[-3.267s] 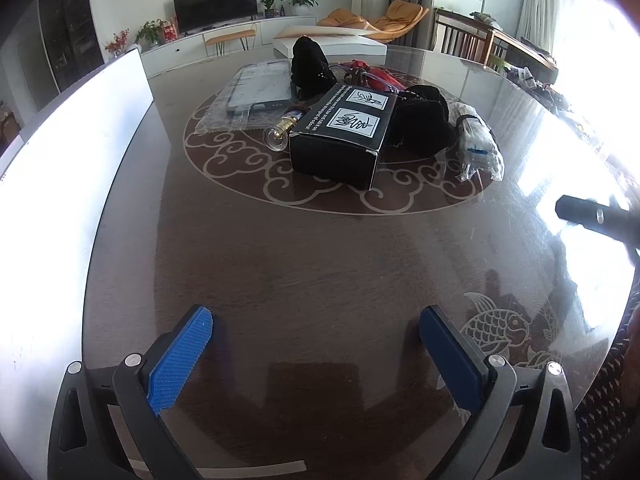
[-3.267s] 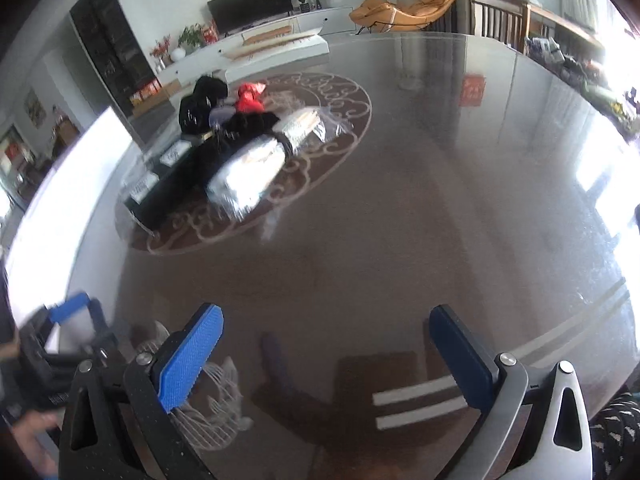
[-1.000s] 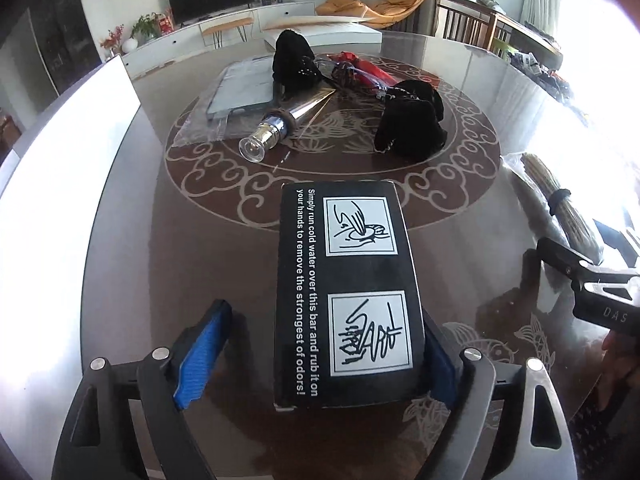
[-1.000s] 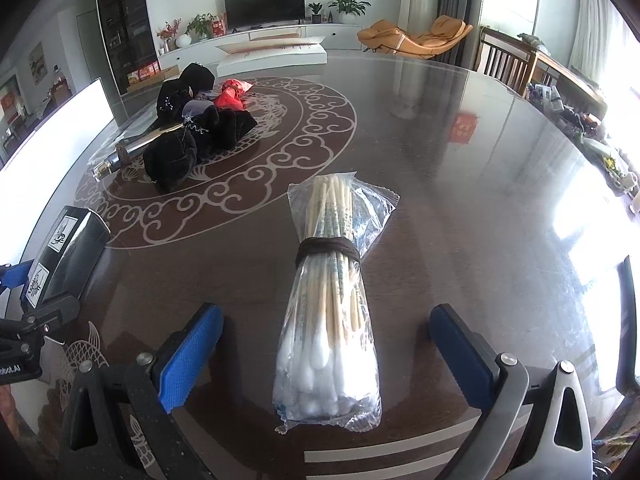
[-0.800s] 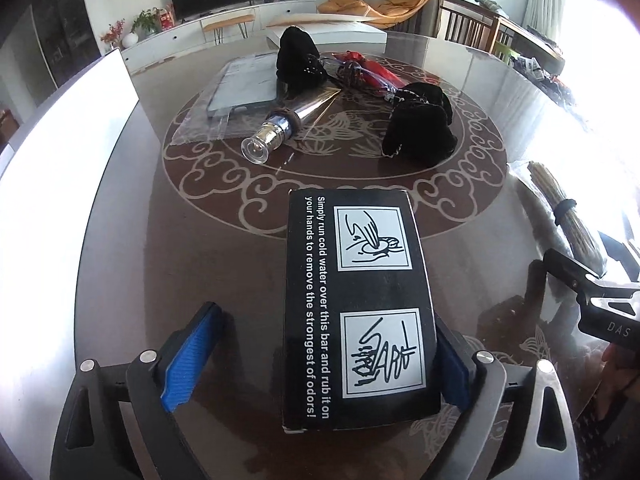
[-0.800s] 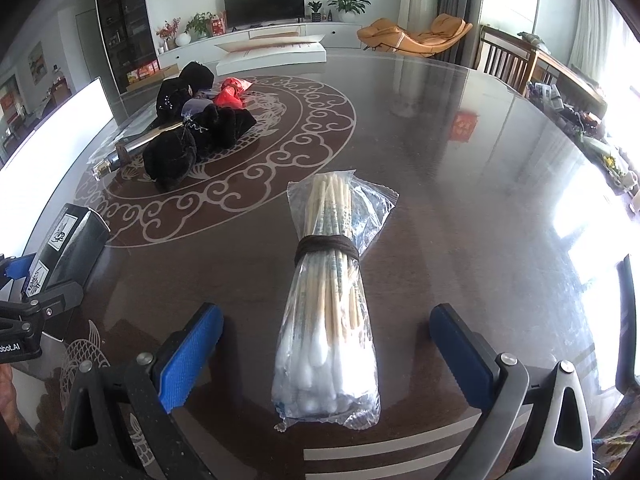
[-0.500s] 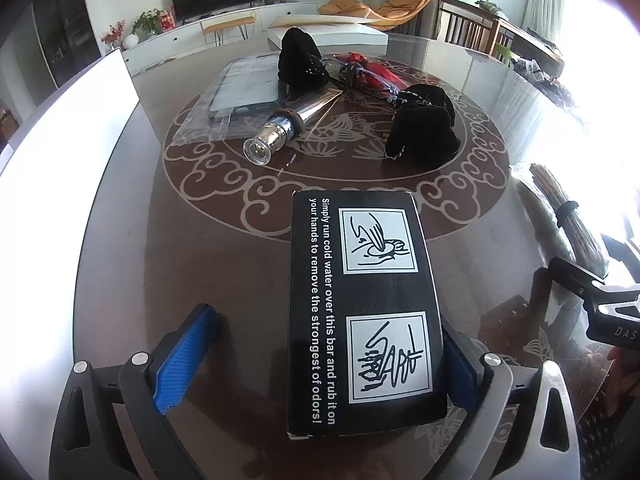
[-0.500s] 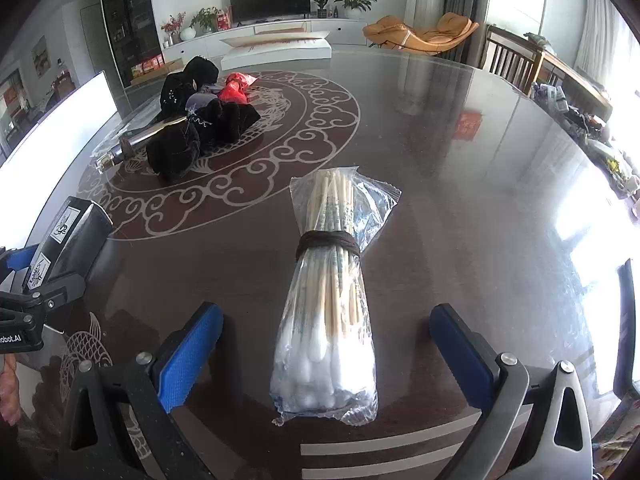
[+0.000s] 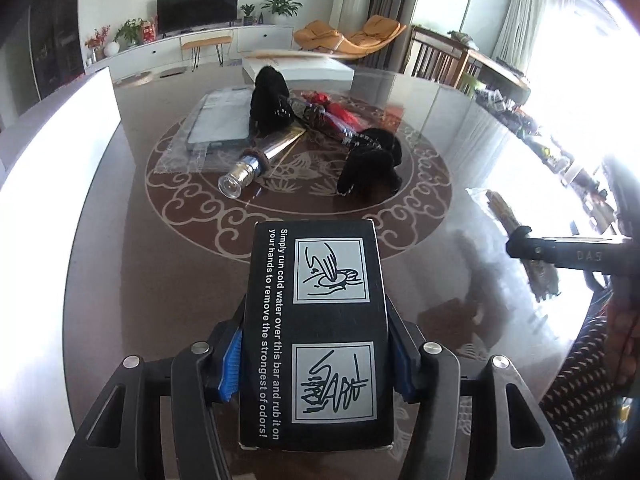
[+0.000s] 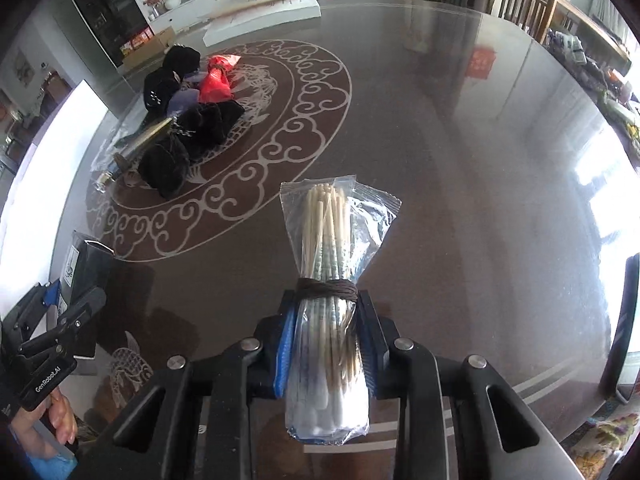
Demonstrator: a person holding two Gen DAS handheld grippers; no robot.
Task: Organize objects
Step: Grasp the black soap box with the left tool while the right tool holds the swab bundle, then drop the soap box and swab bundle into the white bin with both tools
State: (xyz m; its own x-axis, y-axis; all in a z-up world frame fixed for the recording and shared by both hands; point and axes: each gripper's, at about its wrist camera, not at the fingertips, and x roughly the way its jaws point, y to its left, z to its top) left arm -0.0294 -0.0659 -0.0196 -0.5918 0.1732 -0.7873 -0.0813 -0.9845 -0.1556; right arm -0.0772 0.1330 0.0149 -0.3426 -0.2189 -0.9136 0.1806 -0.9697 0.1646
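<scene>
A black box with white lettering lies lengthwise between the fingers of my left gripper. The jaws are closing and both blue pads press on the box's long sides, just above the glossy brown table. A clear bag of cotton swabs, tied with a dark band, sits in my right gripper. Those jaws are closing too, and their pads squeeze the bag below the band. In the right wrist view, the box and the left gripper appear at far left.
At the table's patterned centre lie a silver tube, two black pouches, a red item and a bagged grey case. A white board borders the left edge. Chairs stand at the back right.
Both grippers went from wide open to closed: the left on the black box, the right on the swab bag. Both have risen a little and tilted.
</scene>
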